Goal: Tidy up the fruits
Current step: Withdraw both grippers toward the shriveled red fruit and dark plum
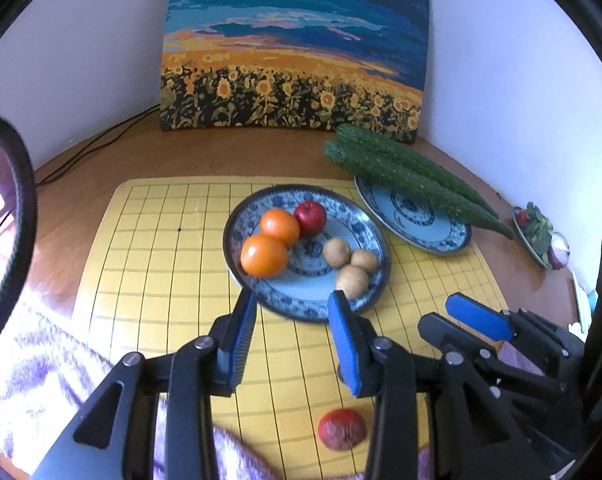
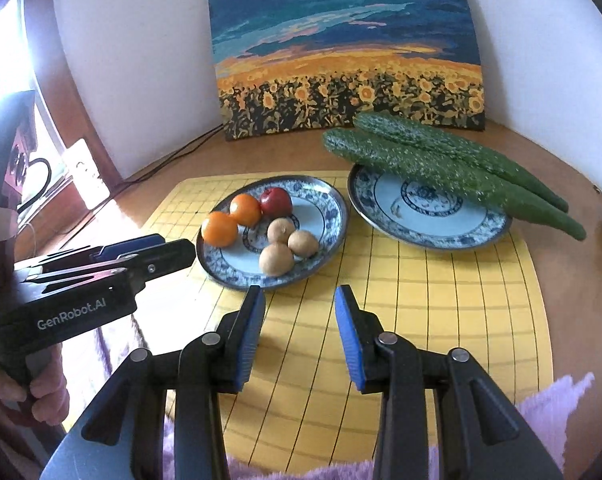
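A blue patterned plate [image 1: 301,308] [image 2: 325,216] on the yellow grid mat holds two oranges [image 1: 264,255] [image 2: 219,229], a red apple [image 1: 310,218] [image 2: 275,202] and three brown fruits [image 1: 352,281] [image 2: 276,258]. A second plate [image 1: 429,236] [image 2: 441,228] to its right carries two cucumbers [image 1: 405,172] [image 2: 441,168]. A red fruit [image 1: 342,429] lies on the mat below my left gripper. My left gripper [image 1: 293,302] is open and empty just before the fruit plate. My right gripper [image 2: 300,296] is open and empty above the mat.
A sunflower painting [image 1: 293,48] leans on the back wall. A small dish with greens [image 1: 537,232] sits at the far right edge. Cables [image 1: 85,152] run along the table at back left. Purple cloth [image 2: 553,404] lies at the near edge.
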`<action>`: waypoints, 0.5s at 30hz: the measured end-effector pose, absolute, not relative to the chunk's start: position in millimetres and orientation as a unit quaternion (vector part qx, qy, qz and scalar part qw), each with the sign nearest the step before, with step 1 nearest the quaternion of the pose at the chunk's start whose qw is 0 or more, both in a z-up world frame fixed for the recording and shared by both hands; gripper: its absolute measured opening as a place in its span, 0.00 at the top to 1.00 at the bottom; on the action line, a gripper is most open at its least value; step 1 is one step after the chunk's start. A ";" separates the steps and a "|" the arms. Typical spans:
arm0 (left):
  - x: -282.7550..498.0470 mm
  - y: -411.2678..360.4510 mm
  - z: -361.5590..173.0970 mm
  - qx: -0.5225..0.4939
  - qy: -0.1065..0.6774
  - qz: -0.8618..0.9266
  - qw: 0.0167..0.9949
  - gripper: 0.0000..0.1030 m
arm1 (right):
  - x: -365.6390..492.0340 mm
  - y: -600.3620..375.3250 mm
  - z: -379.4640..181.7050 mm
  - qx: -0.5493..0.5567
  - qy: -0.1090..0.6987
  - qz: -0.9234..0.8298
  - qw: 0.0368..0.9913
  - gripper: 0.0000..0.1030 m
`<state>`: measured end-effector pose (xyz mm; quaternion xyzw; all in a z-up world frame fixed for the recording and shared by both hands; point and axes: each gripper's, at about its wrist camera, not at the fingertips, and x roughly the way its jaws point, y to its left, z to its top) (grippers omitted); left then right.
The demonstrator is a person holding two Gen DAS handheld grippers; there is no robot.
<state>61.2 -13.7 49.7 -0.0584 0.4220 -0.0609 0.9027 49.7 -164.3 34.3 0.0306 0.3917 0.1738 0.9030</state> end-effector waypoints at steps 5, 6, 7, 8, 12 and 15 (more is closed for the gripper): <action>45.2 -16.7 47.2 -0.056 0.424 -0.068 0.901 0.62 | 37.9 -166.2 30.9 0.030 0.394 0.171 0.903 0.63; 42.7 -17.0 46.3 -0.057 0.425 -0.069 0.901 0.62 | 36.2 -166.2 30.1 0.030 0.395 0.170 0.902 0.63; 40.2 -17.4 45.5 -0.057 0.427 -0.071 0.900 0.62 | 33.7 -166.6 29.1 0.029 0.396 0.170 0.902 0.63; 37.8 -17.4 44.6 -0.059 0.428 -0.072 0.899 0.62 | 31.8 -166.8 28.3 0.028 0.397 0.169 0.902 0.63; 29.3 -18.6 40.9 -0.058 0.433 -0.074 0.897 0.62 | 25.5 -168.6 26.2 0.029 0.398 0.167 0.902 0.63; 23.0 -19.5 36.8 -0.056 0.438 -0.076 0.894 0.62 | 21.7 -169.8 24.1 0.031 0.399 0.164 0.901 0.63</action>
